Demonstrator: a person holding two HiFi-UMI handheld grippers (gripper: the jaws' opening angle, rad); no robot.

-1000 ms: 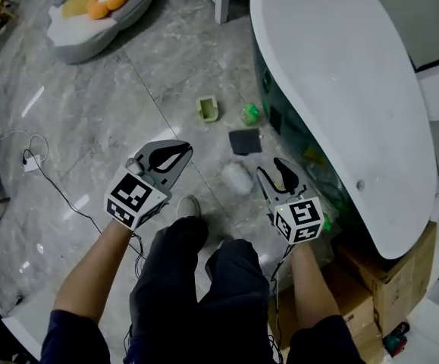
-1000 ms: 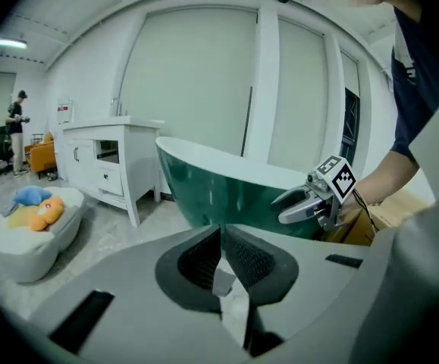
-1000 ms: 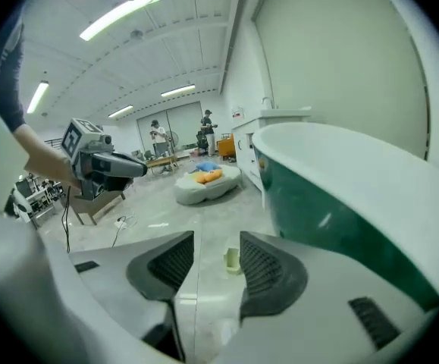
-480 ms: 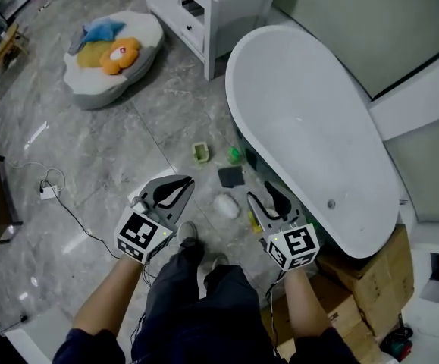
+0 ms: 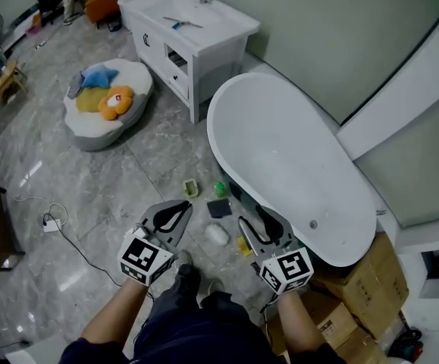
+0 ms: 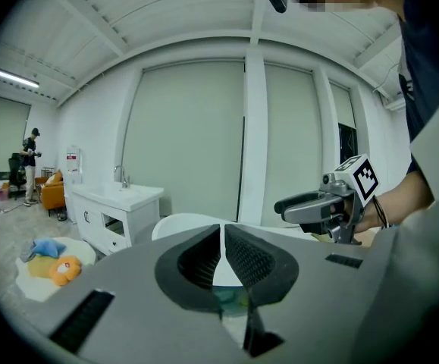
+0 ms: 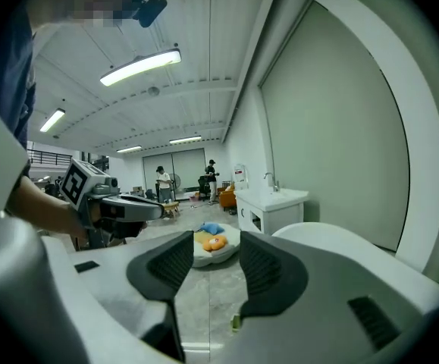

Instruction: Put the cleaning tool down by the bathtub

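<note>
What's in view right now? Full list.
bathtub: 1, white, centre right
vanity cabinet: 1, white, top centre
floor cushion: 1, white-grey, upper left, plush toys on it
small container: 1, pale green, floor by bathtub
green item: 1, beside container
square pad: 1, dark grey, floor by bathtub
white lump: 1, floor between grippers
cardboard boxes: at least 2, brown, lower right
cable: 1, dark, floor left
left gripper: grey, jaws together, empty
right gripper: grey, jaws apart, empty

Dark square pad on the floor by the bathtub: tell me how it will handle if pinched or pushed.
The dark square pad lies flat and looks thin, so it is probably light and may flex if lifted by one edge. On the glossy stone floor it would likely slide when pushed, not roll.
</note>
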